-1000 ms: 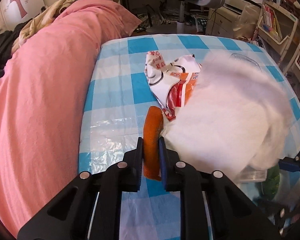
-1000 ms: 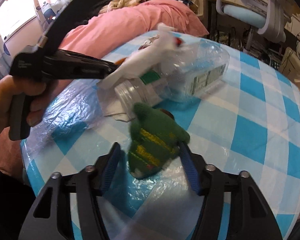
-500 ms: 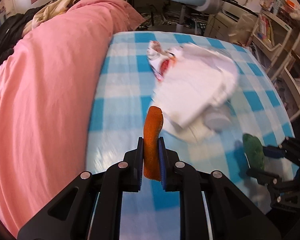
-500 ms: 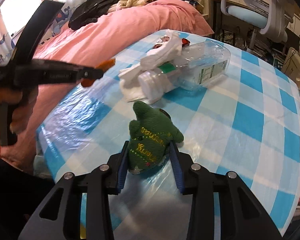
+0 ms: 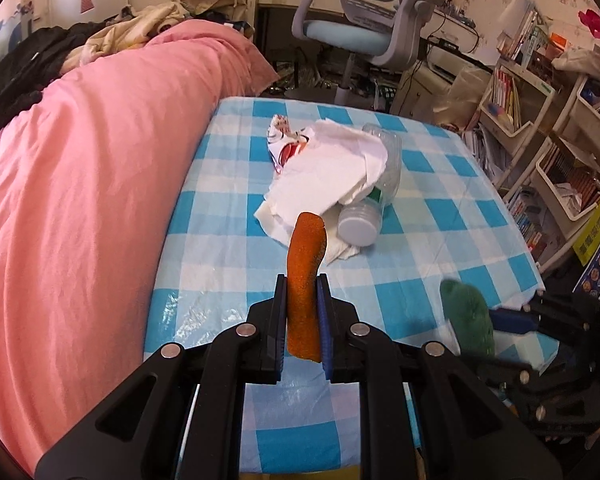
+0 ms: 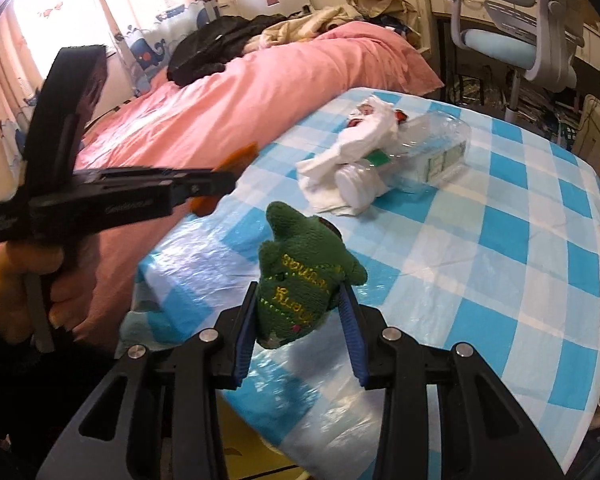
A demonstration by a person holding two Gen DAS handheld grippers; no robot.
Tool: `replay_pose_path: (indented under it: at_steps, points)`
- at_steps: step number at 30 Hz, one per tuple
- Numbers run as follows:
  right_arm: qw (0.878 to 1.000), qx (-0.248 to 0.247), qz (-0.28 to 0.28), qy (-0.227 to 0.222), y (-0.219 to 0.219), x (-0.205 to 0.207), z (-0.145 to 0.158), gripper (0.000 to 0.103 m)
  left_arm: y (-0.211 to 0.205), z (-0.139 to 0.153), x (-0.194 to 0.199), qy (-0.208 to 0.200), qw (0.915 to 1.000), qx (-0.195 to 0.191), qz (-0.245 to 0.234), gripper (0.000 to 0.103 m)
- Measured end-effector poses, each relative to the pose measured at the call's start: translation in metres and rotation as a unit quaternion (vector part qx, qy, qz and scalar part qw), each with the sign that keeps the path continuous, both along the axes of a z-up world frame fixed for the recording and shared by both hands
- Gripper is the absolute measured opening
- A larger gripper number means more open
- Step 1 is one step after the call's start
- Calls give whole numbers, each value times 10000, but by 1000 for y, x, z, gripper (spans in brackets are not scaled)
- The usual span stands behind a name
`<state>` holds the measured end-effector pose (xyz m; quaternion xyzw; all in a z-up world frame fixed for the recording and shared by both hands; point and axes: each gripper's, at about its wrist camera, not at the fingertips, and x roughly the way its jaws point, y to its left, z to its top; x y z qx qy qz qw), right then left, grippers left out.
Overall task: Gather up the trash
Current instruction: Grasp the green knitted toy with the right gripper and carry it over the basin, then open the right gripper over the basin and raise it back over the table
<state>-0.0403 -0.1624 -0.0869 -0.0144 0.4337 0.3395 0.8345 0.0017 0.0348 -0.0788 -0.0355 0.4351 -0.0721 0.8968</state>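
Both my jaws are busy right now. My left gripper (image 5: pixel 302 312) is squeezed nearly flat on one orange strip (image 5: pixel 305 276), which sticks up and out past the pads, rough-looking, bent a bit at the top. My right gripper (image 6: pixel 300 312) has its jaws pinching one green plush (image 6: pixel 302 276) by the sides; they were closing in on it a moment ago and the pads now sit against it. The plush has yellow stitched lettering and pokes up above the fingertips, off the table.

From the right camera you can see my left hand (image 6: pixel 20 280) wrapped round the left gripper's handle, off to the left by the bed, with the orange strip showing at its tip.

Stuff on the table (image 5: pixel 440 240), counted: one clear bottle (image 6: pixel 428 156) lying on its side with a green-and-white label and its cap end toward me, one crumpled white tissue (image 5: pixel 332 168) draped over the bottle, and one printed wrapper (image 5: pixel 286 142) with red on it peeking out from under the tissue at the far end. All three touch each other in a single pile near the middle of the blue-and-white checked cloth, well apart from both grippers.

Pink blanket (image 5: pixel 80 184) right beside the table on the left, one desk chair (image 5: pixel 364 28) behind it.
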Motion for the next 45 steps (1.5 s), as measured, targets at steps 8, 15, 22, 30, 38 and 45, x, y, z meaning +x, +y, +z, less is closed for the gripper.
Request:
replay_pose_path:
  at_steps: [8,15,22,30,38,45]
  points:
    - [9986,-16,535,33,11,-13,2,39,-3,8,6,-105,9999,-9,-15,13]
    - [9912,-228,1300,141,31,-33,-4,39,-14,13,5,-203,9996,141,-159,13]
    - [9725,-460,2255,369,53,-60,-18,39,-18,15,4,-242,9992,230,-219,13]
    - [9605,-535,2684,503,62,-75,-24,50,-20,14,4,-239,9990,279,-273,13]
    - [9771,-601,2028,243,47,-59,-17,59,-22,14,3,-232,9988,304,-309,13]
    - [9830,-852,1626,-7,41,-49,-14,65,-27,14,1,-229,9983,360,-384,13]
